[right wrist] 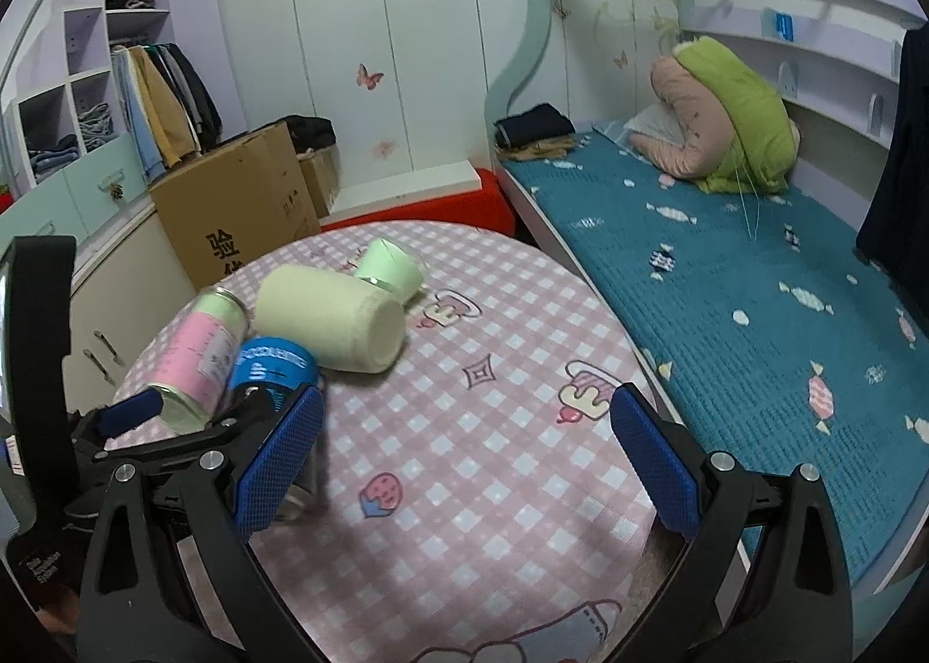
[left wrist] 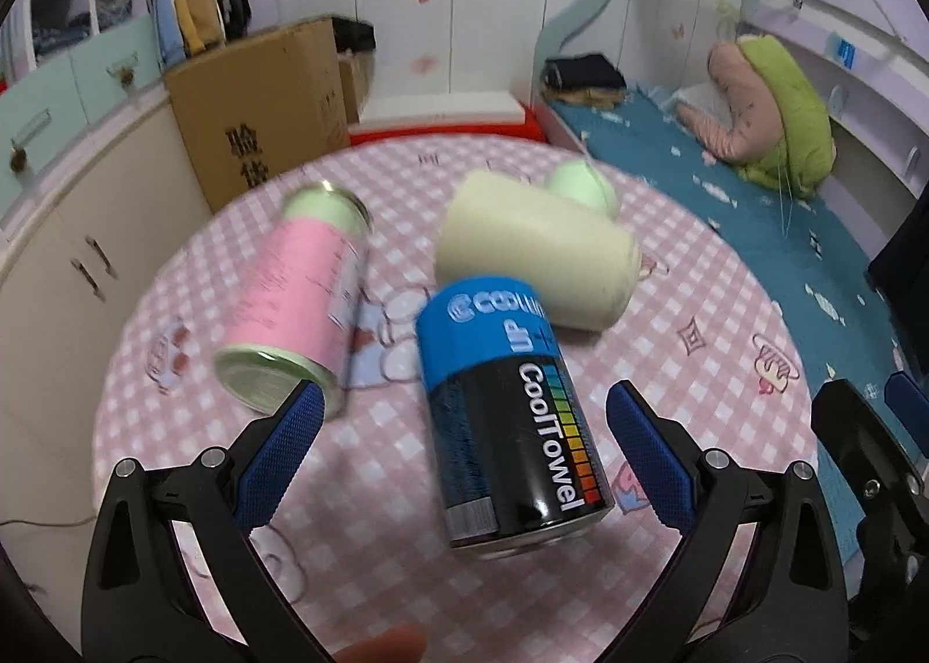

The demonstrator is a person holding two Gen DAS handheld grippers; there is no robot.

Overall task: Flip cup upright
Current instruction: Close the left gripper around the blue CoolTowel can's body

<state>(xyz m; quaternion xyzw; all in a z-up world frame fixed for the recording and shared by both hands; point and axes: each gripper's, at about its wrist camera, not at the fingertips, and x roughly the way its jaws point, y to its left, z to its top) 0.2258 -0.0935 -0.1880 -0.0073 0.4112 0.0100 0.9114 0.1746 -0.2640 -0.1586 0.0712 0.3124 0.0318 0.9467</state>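
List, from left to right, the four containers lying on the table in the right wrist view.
Pink can → blue and black can → cream cup → green cup.

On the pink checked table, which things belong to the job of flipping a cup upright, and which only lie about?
For the job:
cream cup, on its side
green cup, on its side
left tongs, open

Lying about:
blue CoolTowel can
pink can

Both wrist cams look fwd/down over table [left wrist: 726, 349]; L closer, both share cans.
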